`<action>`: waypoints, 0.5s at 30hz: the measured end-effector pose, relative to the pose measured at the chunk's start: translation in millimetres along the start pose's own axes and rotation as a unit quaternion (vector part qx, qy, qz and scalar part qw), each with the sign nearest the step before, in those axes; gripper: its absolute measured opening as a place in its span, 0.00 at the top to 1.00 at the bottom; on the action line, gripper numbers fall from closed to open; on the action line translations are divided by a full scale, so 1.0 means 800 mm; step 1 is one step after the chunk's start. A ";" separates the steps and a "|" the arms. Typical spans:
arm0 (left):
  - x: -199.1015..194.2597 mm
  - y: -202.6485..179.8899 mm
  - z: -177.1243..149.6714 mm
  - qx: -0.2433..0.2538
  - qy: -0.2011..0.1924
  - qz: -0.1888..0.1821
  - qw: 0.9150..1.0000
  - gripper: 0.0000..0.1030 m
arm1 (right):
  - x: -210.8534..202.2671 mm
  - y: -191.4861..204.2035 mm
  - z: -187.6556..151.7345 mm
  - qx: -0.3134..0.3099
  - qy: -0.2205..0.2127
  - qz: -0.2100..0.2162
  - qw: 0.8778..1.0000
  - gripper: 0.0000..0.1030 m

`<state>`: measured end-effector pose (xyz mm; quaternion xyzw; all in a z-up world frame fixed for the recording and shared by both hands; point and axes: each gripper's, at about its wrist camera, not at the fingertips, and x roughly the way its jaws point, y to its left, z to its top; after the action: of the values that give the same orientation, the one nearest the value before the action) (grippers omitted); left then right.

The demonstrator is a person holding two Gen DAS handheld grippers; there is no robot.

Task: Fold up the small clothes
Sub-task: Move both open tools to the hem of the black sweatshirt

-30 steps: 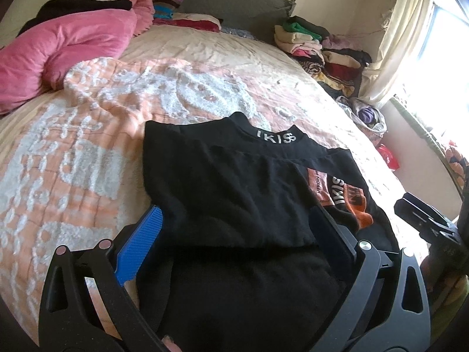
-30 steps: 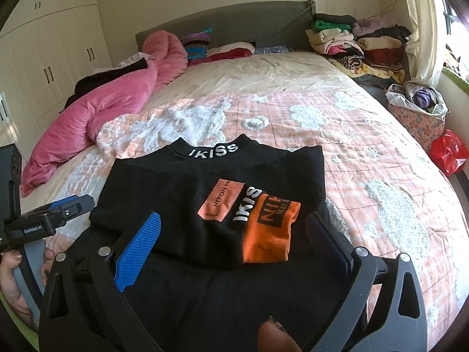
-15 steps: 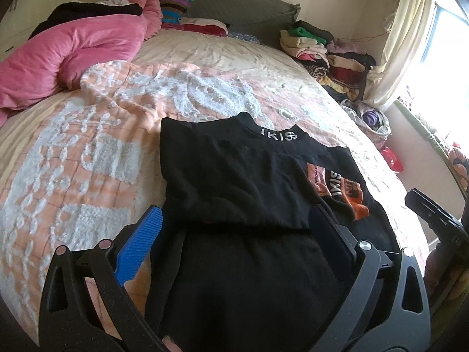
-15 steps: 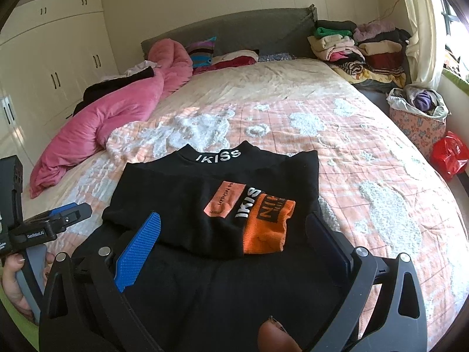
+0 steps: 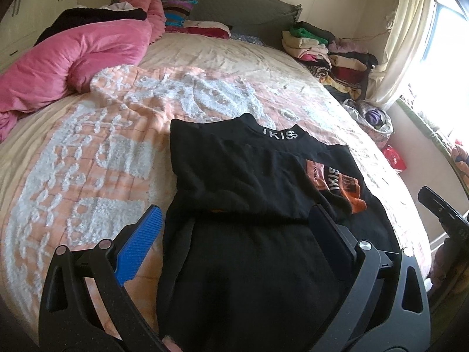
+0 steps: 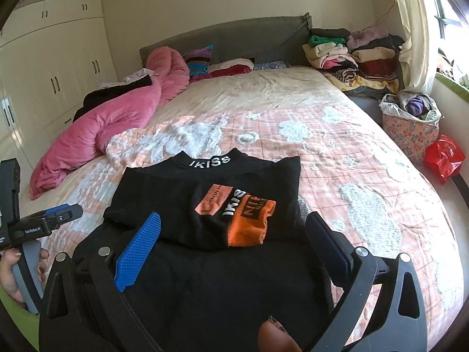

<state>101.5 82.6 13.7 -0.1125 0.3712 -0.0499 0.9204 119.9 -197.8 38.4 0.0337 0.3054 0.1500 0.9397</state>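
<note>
A black top [image 5: 249,193] with white lettering on its collar lies flat on the bed, both sleeves folded in across the chest; one sleeve ends in an orange cuff [image 6: 250,226]. The same black top [image 6: 205,234] fills the lower middle of the right wrist view. My left gripper [image 5: 234,226] hovers open over the garment's lower half, nothing between its fingers. My right gripper [image 6: 234,231] is also open above the lower part, empty. A hand [image 6: 11,275] holds the left tool's handle at the left edge.
A pink duvet [image 5: 73,55] is bunched at the bed's left. Stacked folded clothes [image 6: 351,55] sit at the far right corner by the grey headboard [image 6: 234,38]. A floral basket [image 6: 410,129] and red bag [image 6: 444,158] stand beside the bed. White wardrobes line the left wall.
Both grippers have drawn back and risen from the top, so more of the bed shows. The garment has not moved and both grippers stay open.
</note>
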 end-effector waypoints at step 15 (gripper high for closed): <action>-0.021 0.007 -0.014 0.005 0.012 0.019 1.000 0.09 | -0.028 -0.021 -0.017 -0.001 0.004 -0.008 1.000 0.04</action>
<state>81.5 89.0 15.8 -0.1001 0.3839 -0.0358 0.9172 99.2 -220.9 37.2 0.0300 0.3090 0.1429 0.9398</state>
